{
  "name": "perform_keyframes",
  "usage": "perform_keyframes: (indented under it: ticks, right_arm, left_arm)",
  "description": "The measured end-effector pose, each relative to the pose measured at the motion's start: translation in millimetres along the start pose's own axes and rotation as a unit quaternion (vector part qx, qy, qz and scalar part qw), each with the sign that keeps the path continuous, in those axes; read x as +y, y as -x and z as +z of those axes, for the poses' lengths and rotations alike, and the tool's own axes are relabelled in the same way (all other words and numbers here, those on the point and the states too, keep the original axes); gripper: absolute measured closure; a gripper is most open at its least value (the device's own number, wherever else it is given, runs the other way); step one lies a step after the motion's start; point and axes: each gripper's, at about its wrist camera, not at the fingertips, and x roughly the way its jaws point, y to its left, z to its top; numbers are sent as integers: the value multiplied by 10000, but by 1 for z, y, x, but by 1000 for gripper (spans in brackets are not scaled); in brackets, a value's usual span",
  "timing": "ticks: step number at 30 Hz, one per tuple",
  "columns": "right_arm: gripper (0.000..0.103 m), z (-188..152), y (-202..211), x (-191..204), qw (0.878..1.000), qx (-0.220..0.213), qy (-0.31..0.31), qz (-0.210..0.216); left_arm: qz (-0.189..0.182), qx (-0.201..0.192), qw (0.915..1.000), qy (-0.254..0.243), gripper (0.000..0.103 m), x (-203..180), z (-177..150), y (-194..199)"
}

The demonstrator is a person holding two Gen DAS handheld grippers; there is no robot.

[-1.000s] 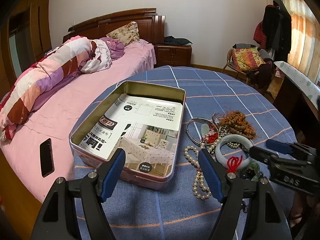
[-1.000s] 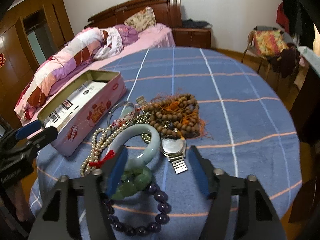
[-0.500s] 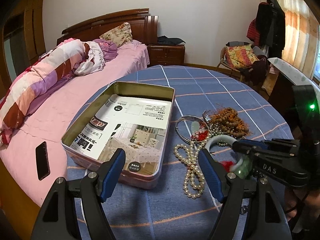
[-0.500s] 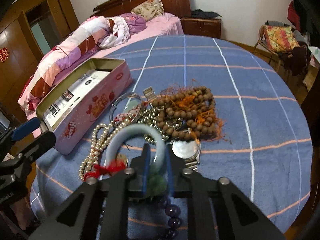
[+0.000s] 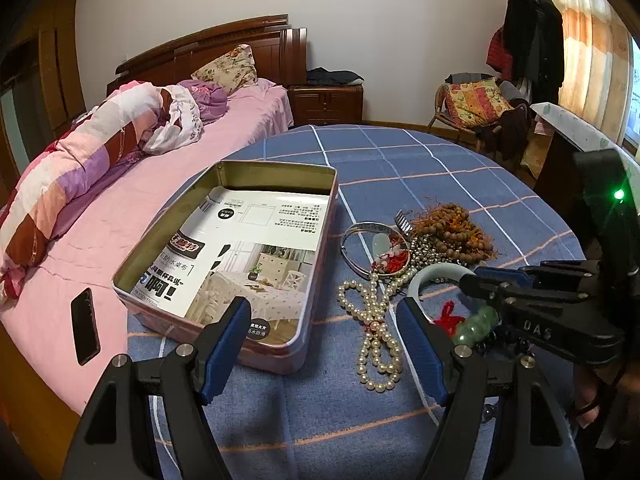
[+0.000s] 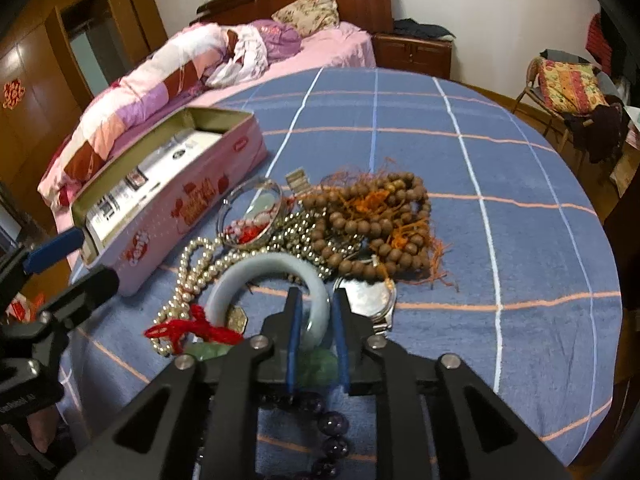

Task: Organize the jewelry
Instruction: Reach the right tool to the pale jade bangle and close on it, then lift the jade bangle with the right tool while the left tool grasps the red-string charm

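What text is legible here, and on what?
"DAS": side of the right gripper.
Large Chinese headline on the printed sheet lining the tin: upside down, not reliably readable; its small print is blurred.
Red lettering on the tin's side: blurred.

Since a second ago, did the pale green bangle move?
Cannot tell. The pale green bangle lies beside the pearl necklace as before; only the camera shifted. The right hand-held gripper has closed on it.
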Motion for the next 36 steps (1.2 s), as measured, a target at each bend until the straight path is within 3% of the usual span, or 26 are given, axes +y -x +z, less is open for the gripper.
perform_keyframes:
  ticks: [5,7,8,14,17,29,34,36]
  right_arm:
    - [79,4,-13,7,9992,333,242,20]
    - [83,7,-13,5,9991,316,288,23]
    - [88,8,-13,4,9993,278,240,26]
    - [88,7,24,-9,9983,-557,-95,107]
    - [88,10,35,-21,9968,-751,-273,53]
    - [88,3,42,-51,9929,-918,-753,-19]
    - [88,-1,47,-55,9923,-995,-732,-93]
    - [88,-2,48,-53,9923,-1020,-702,-95]
  left_arm:
    - [-29,15,10000,7,28,1,0,-2]
    - [-36,16,10000,-8,28,1,0,-2]
    - [-35,4,10000,0,28,2,0,-1]
    - [-42,-43,9999,107,28,7,1,1]
    - [-92,-32,10000,23,28,2,2,1]
    - [-449,37,9973,-576,28,-40,6,-9]
    - [-569,311,9954,-710,28,-54,1,-31]
    - [-599,411,9946,-742,37,-58,-2,-38]
